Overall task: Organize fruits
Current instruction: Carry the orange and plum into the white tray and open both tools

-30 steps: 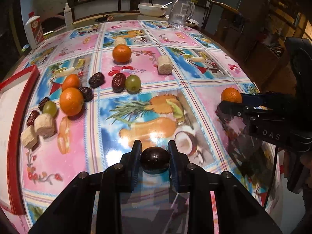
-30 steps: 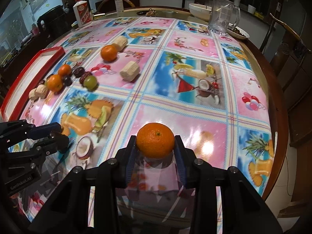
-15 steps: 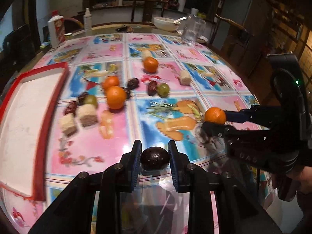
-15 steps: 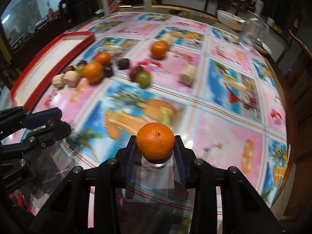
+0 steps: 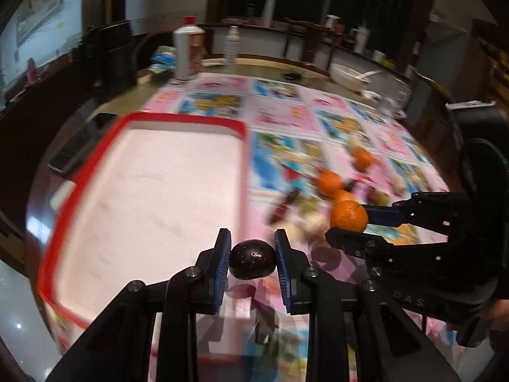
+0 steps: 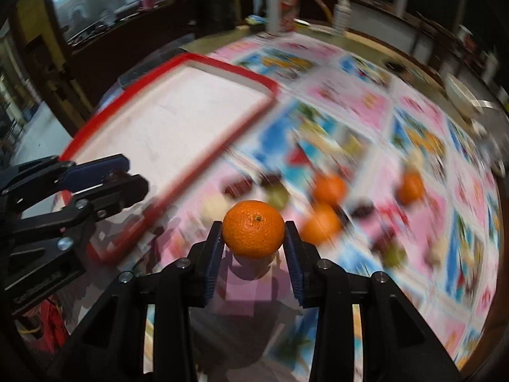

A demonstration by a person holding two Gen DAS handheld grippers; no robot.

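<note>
The loose fruit (image 6: 327, 210) scattered on the patterned tablecloth (image 6: 366, 108) is smeared by motion blur, so the dark and pale pieces cannot be told apart. The near corner of the red-rimmed tray (image 5: 245, 133) is hidden behind the left gripper (image 5: 253, 259) in its own view. The glass mug (image 5: 393, 102) is reduced to a faint smudge.

Black gripper (image 5: 253, 256), blue finger pads (image 5: 222, 264)

Setting: a home dining room. A round table (image 5: 273, 70) carries a fruit-print cloth (image 6: 413, 117); wooden chairs (image 5: 432, 92) stand at the frame's right, and a bowl with a spoon (image 5: 348, 76) and bottles (image 5: 230, 44) sit toward the top.
</note>
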